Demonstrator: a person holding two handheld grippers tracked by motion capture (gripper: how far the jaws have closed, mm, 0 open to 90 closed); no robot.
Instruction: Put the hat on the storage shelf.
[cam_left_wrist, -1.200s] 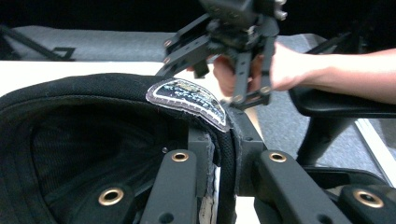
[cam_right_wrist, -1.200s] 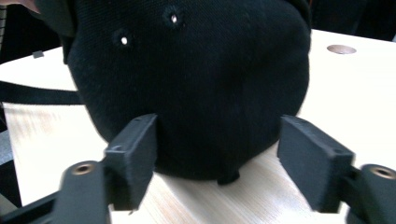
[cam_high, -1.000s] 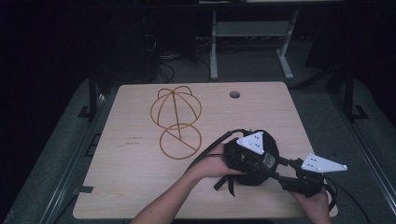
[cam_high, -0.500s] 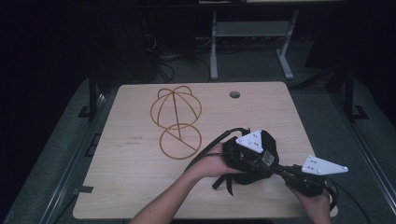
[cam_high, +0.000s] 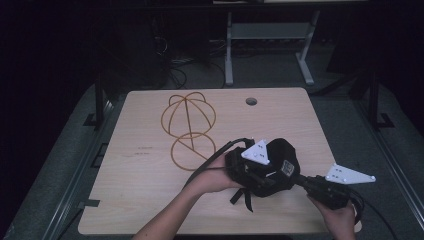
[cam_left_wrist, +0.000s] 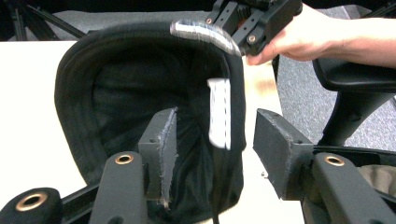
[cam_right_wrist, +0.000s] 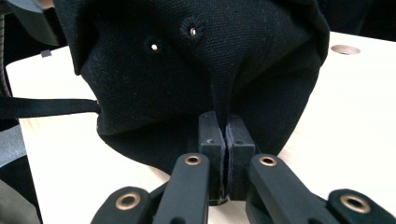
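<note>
Black fabric is pinched in the right tool (cam_right_wrist: 226, 140), holding the cap (cam_high: 272, 167) up at lower right of the desk (cam_high: 150, 200). The left tool (cam_left_wrist: 212, 140) stands open astride its rim, probably to spread it; the wire stand (cam_high: 187, 130) waits upper left.

Cap (cam_high: 272, 167) right of wire frame (cam_high: 187, 130)

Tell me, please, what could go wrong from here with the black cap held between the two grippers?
1. The right gripper pinches only a thin fold of the black cap; that fold could slip out.
2. The left gripper stands open astride the cap's rim, one jaw inside, so the cap could slide off.
3. The loose strap might snag.
</note>
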